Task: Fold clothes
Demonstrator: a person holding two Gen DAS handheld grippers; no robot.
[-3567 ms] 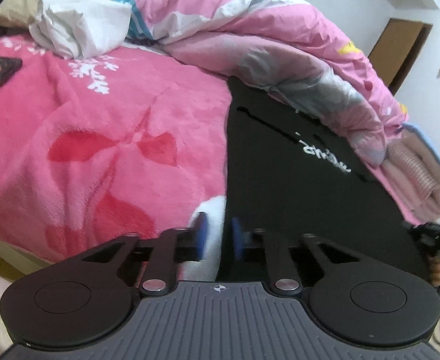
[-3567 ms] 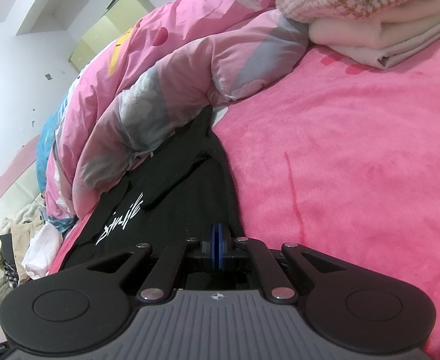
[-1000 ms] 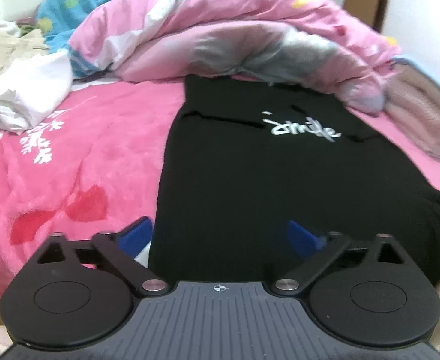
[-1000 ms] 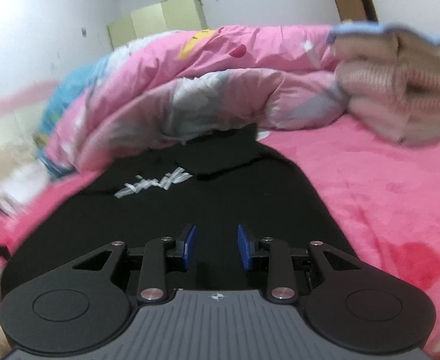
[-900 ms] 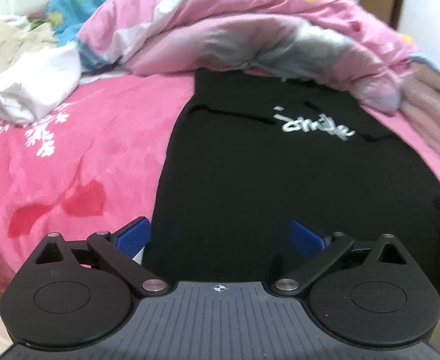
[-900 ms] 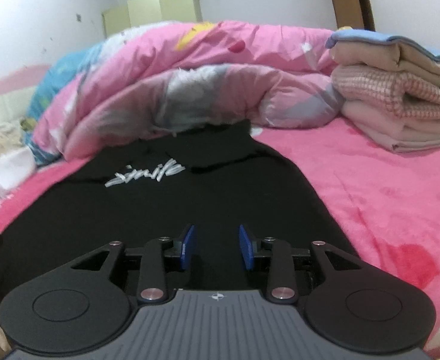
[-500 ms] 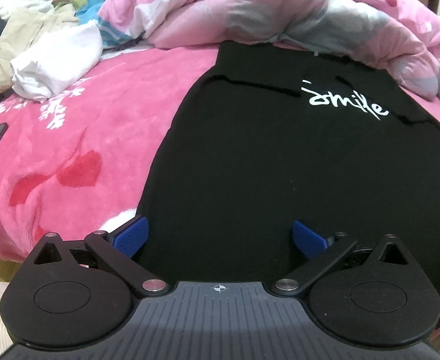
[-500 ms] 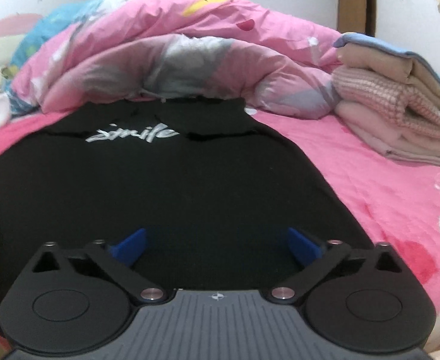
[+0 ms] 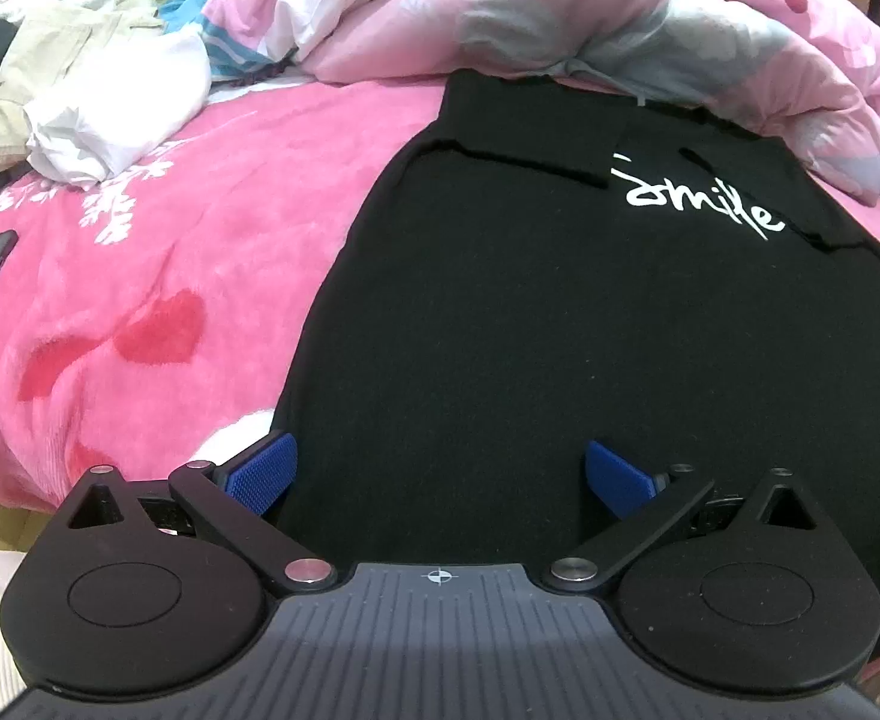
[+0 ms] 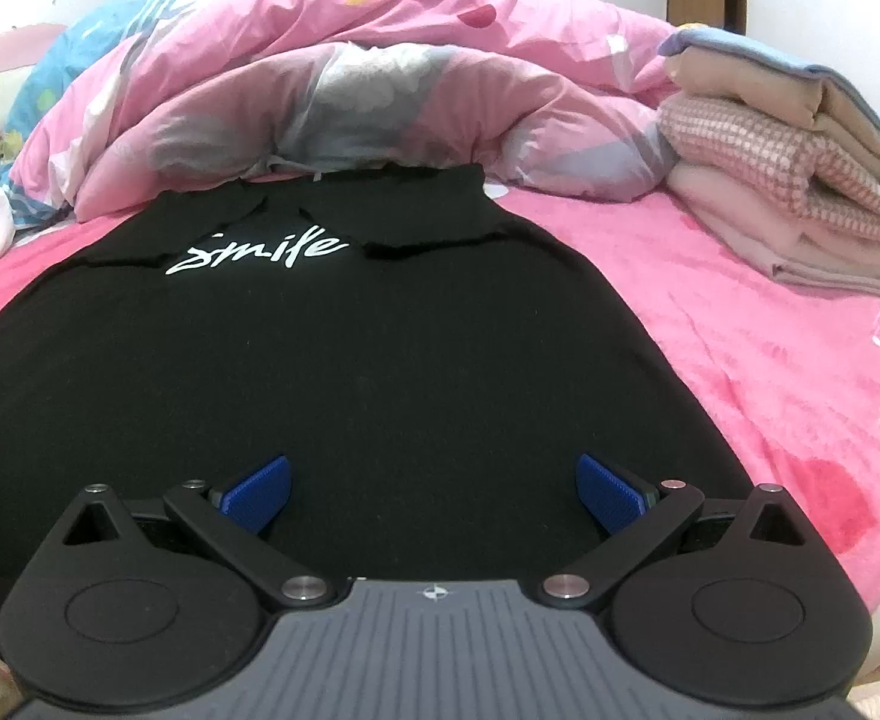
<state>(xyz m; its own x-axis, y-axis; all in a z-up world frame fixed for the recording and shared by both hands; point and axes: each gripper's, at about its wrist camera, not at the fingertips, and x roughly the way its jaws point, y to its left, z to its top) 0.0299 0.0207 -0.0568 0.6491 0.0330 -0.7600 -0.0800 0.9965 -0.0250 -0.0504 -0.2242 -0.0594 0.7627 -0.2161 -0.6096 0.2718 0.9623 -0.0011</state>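
Black shirt (image 9: 559, 312) flat on pink blanket (image 9: 158, 276).
Left gripper (image 9: 440, 471) and right gripper (image 10: 434, 489): jaws spread wide, nothing held; right just opened.

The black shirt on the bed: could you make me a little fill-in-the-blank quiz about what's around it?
1. The white word printed on the black shirt reads ____.
2. The blanket under the shirt is mostly ____ in colour.
3. The folded stack of clothes lies on the ____ side of the right wrist view.
4. The blue pads of the right gripper stand wide ____.

Missing words: smile; pink; right; apart
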